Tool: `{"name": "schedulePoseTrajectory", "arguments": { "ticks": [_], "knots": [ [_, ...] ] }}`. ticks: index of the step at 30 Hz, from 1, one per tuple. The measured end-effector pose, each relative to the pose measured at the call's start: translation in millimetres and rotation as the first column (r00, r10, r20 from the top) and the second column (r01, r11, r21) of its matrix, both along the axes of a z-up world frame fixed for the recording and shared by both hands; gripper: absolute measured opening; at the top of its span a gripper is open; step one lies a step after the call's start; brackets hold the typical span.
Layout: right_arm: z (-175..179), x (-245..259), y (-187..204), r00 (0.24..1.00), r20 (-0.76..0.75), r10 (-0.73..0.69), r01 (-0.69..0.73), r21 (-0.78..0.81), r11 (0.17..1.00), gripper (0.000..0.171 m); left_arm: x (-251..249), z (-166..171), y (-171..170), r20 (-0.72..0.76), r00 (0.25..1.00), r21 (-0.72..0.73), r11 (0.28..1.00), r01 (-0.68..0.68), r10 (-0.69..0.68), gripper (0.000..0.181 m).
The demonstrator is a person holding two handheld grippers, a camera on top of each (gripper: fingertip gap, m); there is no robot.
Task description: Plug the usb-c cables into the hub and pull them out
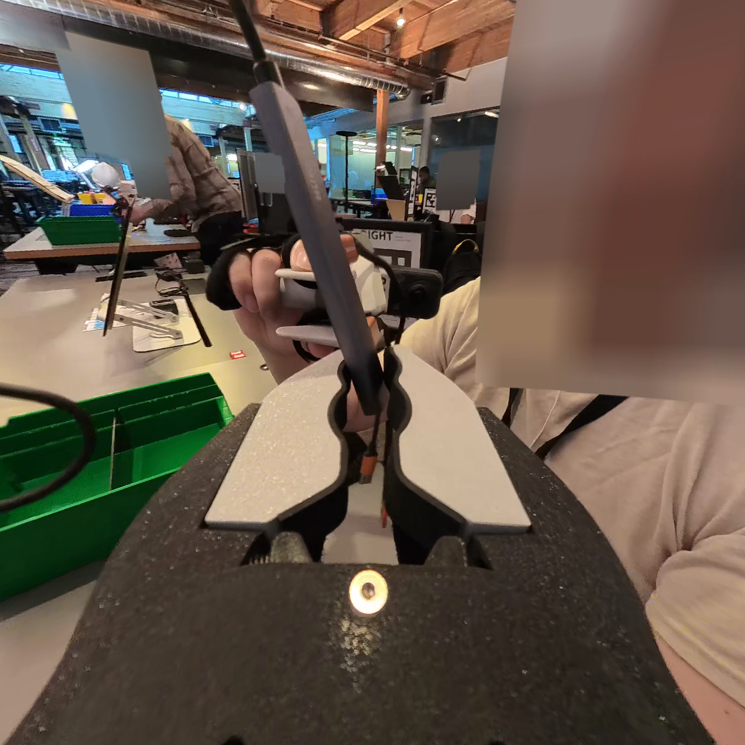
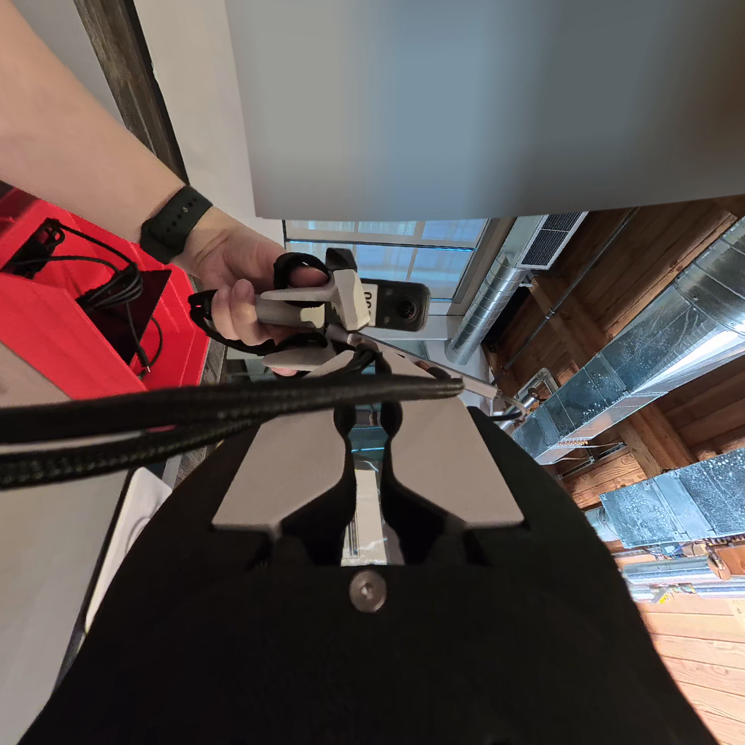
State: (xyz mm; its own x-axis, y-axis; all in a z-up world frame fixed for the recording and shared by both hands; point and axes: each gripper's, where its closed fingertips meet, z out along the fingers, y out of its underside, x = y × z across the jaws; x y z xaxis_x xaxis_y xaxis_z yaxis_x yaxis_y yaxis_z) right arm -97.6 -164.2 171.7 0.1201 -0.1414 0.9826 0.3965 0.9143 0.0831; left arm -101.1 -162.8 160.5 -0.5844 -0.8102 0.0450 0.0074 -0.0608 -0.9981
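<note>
**Between the fingertips: hub gripped, cables hanging free**

Between the fingers of the left hand-held gripper (image 1: 365, 397) sits the lower end of the grey hub (image 1: 310, 225), clamped there and tilting up and away toward the ceiling. Just below the grip, inside the gap, an orange-collared cable plug (image 1: 367, 467) hangs loose on its thin lead, apparently not seated in any port. Beyond the hub, the right hand-held gripper (image 1: 306, 304) is held in a gloved hand (image 1: 250, 290). Its own view shows the fingers (image 2: 369, 417) drawn near together, a narrow gap left; braided black cables (image 2: 242, 407) cross just ahead of them, and whether anything is pinched cannot be told. Left of the left hand-held gripper, a green bin (image 1: 100, 463) rests on the surface (image 1: 52, 354).

Judging by the loose plug, this is a between-plugs step. Next, the right side must catch a connector and line it up squarely with a port.
</note>
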Motion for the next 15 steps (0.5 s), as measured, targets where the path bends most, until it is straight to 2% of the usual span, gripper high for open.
{"name": "schedulePoseTrajectory", "arguments": {
  "ticks": [9,15],
  "knots": [
    [-3.6,-2.6,-1.4,0.997,-0.031,0.071,-0.072,-0.032,0.997,0.008,-5.3,2.3,0.0,-0.027,0.999,-0.004,0.999,-0.032,0.032,0.02],
    [-9.9,-3.7,2.5,0.998,-0.012,0.055,-0.055,-0.006,0.998,0.008,-5.6,0.2,6.8,-0.048,0.998,-0.034,0.999,-0.032,0.031,0.013]
  ]
}}
